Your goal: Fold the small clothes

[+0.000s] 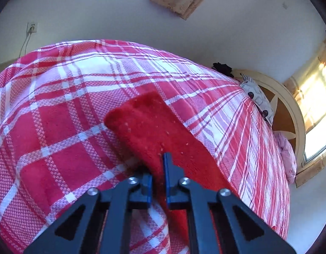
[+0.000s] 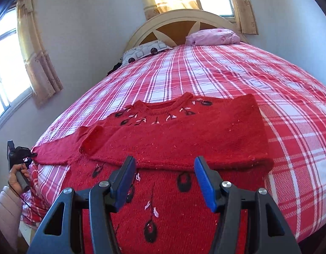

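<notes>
Red knitted sweater [image 2: 184,131] lies face up on the plaid bedspread [image 2: 279,80], filling the lower centre of the right wrist view; neckline toward the headboard [image 2: 146,29] at top. One sleeve is already folded across the chest, cuff ending left of centre. The other sleeve [image 1: 146,127] stretches out toward the left edge of that view, past the bed's side.

Left gripper [image 1: 158,182]: jaws nearly closed, pinching the red sleeve fabric between the blue pads, near the lower centre of its own view. In the right wrist view the same gripper [image 2: 19,154] sits at far left, held by a hand [image 2: 17,175], at the sleeve's cuff end.

Right gripper [image 2: 165,182]: jaws about half open, nothing between them, hovering above the sweater body at lower centre.

Judgement: step in hand is folding the outstretched sleeve over the chest. To do it well:
- lift just enough to clear the knit, so the body is not dragged;
- carry the cuff across, parallel to the first sleeve;
- the right gripper could steady the body near the shoulder seam;
- release only once the sleeve lies flat.

Risk: loose knit may stretch or bunch under a fast pull.
</notes>
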